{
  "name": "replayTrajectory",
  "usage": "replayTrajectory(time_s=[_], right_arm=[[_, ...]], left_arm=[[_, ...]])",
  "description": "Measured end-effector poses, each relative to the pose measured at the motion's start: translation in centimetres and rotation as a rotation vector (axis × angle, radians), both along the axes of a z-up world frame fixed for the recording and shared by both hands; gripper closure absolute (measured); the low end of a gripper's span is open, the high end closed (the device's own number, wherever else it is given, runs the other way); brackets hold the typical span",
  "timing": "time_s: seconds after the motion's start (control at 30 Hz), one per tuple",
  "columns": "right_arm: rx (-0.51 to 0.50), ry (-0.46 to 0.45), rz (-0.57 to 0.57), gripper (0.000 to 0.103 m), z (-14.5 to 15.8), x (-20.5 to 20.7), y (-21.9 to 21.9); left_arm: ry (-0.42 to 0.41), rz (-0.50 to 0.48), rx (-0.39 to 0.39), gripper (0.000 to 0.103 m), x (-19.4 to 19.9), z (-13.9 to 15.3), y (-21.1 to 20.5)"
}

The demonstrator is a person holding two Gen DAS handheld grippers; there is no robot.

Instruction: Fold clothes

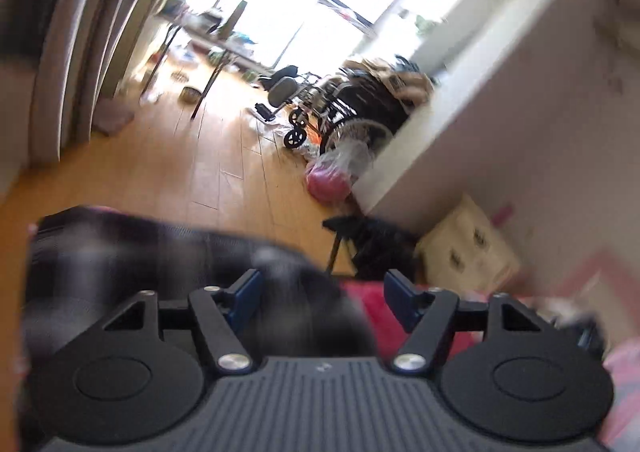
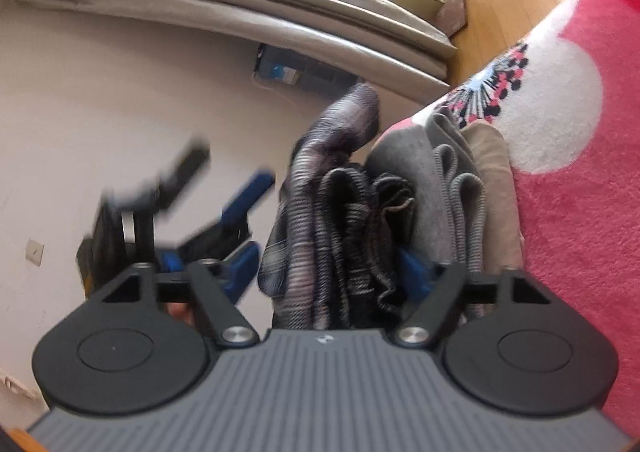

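Observation:
A dark plaid garment [image 2: 336, 212] hangs in bunched folds between the jaws of my right gripper [image 2: 328, 272]. Its blue pads stand wide on either side of the cloth and do not squeeze it. To the right, folded grey clothes [image 2: 424, 172] and a beige piece [image 2: 492, 172] lie on a pink-and-white blanket [image 2: 580, 212]. My left gripper [image 2: 224, 220] shows blurred to the left of the plaid cloth, fingers apart. In the left wrist view my left gripper [image 1: 323, 298] is open, with the blurred dark garment [image 1: 160, 252] below and ahead of it.
A wooden floor [image 1: 180, 172] stretches ahead to a wheelchair [image 1: 320, 112], a pink bag [image 1: 328, 180] and a cardboard box [image 1: 468, 244] by the wall. A grey curtain [image 2: 280, 12] hangs behind the clothes, and a white wall [image 2: 100, 112] lies to the left.

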State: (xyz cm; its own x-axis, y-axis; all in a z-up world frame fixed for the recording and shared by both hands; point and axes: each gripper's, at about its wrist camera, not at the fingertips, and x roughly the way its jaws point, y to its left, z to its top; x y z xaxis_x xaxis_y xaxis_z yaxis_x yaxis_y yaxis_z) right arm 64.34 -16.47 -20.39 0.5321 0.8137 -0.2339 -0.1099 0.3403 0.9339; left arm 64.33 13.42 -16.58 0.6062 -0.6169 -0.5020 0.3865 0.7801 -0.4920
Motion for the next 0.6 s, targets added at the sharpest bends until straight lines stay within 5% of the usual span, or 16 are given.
replayTrajectory(time_s=[0.13,0.27,0.6], right_arm=[[0.002,0.019,0.025,0.019,0.3,-1.4,-0.6],[0.024,0.051,0.033,0.018,0.2,-2.8,-1.1],[0.072,0.120,-0.050,0.016,0.3,-5.3,-2.5]], left_arm=[[-0.051,-0.064,0.102,0.031,-4.9,0.2,-0.7],[-0.118,-0.142,0.286,0.028,-8.3,-0.1,-4.2],[-0.144,-0.178,0.644,0.025,-9.4,-1.8,-14.5]])
